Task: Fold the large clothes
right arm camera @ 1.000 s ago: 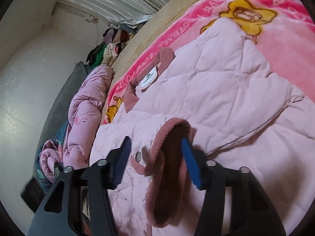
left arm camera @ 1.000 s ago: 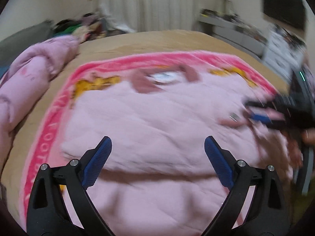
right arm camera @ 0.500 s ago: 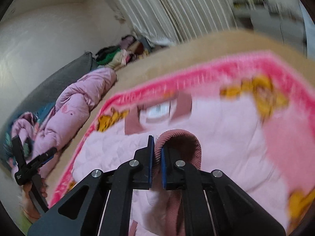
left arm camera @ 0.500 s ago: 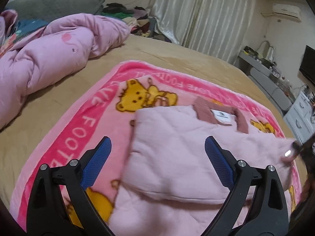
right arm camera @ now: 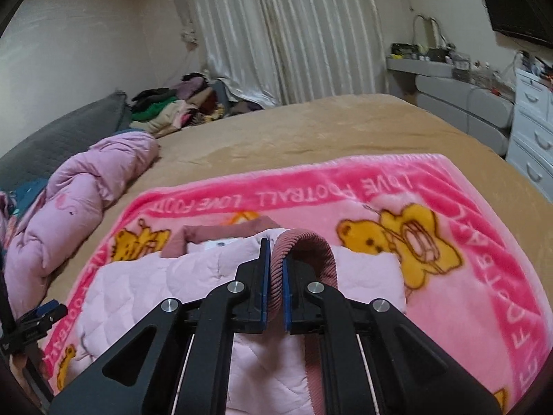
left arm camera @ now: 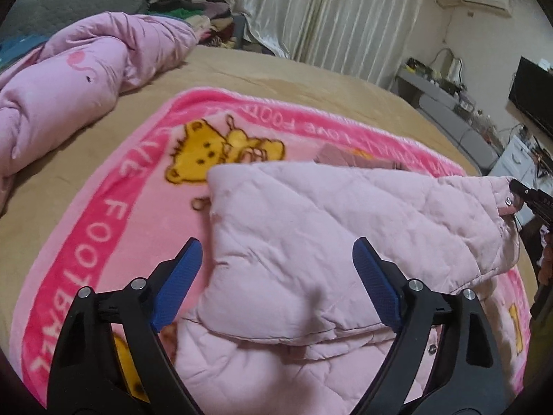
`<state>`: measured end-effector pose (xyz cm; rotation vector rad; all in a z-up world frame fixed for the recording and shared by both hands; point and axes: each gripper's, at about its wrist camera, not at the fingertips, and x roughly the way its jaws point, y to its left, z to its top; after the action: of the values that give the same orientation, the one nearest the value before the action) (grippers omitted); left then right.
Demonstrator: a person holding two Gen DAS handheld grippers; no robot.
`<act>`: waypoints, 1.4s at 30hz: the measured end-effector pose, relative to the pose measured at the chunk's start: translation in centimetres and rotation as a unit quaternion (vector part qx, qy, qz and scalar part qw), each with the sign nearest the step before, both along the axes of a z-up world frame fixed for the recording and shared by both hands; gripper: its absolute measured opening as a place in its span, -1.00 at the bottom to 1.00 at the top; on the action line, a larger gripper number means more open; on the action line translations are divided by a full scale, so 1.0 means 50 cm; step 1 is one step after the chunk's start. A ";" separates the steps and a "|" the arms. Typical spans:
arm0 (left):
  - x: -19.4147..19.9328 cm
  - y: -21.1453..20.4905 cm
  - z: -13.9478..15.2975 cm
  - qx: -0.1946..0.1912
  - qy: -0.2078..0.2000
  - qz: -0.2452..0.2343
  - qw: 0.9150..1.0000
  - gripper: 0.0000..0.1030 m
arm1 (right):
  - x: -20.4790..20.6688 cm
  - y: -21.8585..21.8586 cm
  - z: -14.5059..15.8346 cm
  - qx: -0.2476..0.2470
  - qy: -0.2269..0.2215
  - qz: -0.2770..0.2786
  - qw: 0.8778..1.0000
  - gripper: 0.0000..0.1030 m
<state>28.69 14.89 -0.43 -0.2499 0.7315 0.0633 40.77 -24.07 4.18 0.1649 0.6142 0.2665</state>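
Observation:
A pale pink quilted jacket (left arm camera: pixel 311 221) lies on a pink bear blanket (left arm camera: pixel 103 214). Over its near left part hangs my left gripper (left arm camera: pixel 278 269). Its jaws are closing, with the fabric under the gap and neither blue pad touching it. My right gripper (right arm camera: pixel 274 276) is shut on the jacket's dusty-rose corduroy cuff (right arm camera: pixel 304 242) and holds it raised above the jacket (right arm camera: pixel 138 290). In the left wrist view the right gripper (left arm camera: pixel 516 195) pinches the lifted sleeve end at the far right. The jacket's rose collar (right arm camera: pixel 242 228) lies beyond. The left gripper (right arm camera: pixel 38 314) shows at the lower left edge.
The blanket lies on a tan bed (right arm camera: pixel 311 131). A bunched pink duvet (left arm camera: pixel 69 97) runs along the bed's left side, with a grey pillow (right arm camera: pixel 52 145) and a pile of clothes (right arm camera: pixel 172 107) behind it. White drawers (right arm camera: pixel 532 128) and a TV (left arm camera: pixel 532 100) stand at the right.
My right gripper closed on the cuff and lifted it, drawing the sleeve up off the jacket. My left gripper swung towards the jacket's left edge and its jaws narrowed a little.

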 end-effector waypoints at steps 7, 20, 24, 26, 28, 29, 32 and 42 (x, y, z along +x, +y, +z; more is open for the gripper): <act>0.008 -0.018 -0.022 -0.007 0.000 -0.025 1.000 0.15 | 0.014 -0.005 -0.052 0.004 0.028 -0.017 0.999 -0.89; 0.030 -0.060 -0.073 0.006 0.039 -0.063 0.997 -0.11 | 0.008 0.011 -0.061 -0.006 0.037 -0.014 0.999 -0.53; 0.034 -0.064 -0.086 0.010 0.050 -0.063 0.997 -0.11 | -0.029 0.008 -0.040 -0.006 0.011 -0.028 1.000 -0.18; 0.036 -0.064 -0.094 0.010 0.059 -0.064 0.996 -0.11 | -0.045 0.013 -0.032 -0.009 0.002 -0.025 1.000 -0.17; 0.037 -0.065 -0.100 0.011 0.066 -0.063 0.996 -0.11 | -0.060 0.030 -0.029 -0.013 -0.001 -0.007 1.000 -0.17; 0.038 -0.065 -0.102 0.011 0.068 -0.062 0.996 -0.11 | -0.066 0.038 -0.030 -0.017 -0.001 0.000 1.000 -0.17; 0.039 -0.071 -0.114 0.018 0.080 -0.063 0.995 -0.11 | -0.087 0.074 -0.035 -0.029 0.003 0.029 0.999 -0.16; 0.041 -0.070 -0.132 0.019 0.089 -0.066 0.994 -0.11 | -0.105 0.218 -0.085 -0.087 0.038 0.098 0.991 0.22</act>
<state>30.73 11.39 -7.03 -0.1608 0.9217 -0.0261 35.54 -13.18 -0.05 -0.0537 0.7264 0.3954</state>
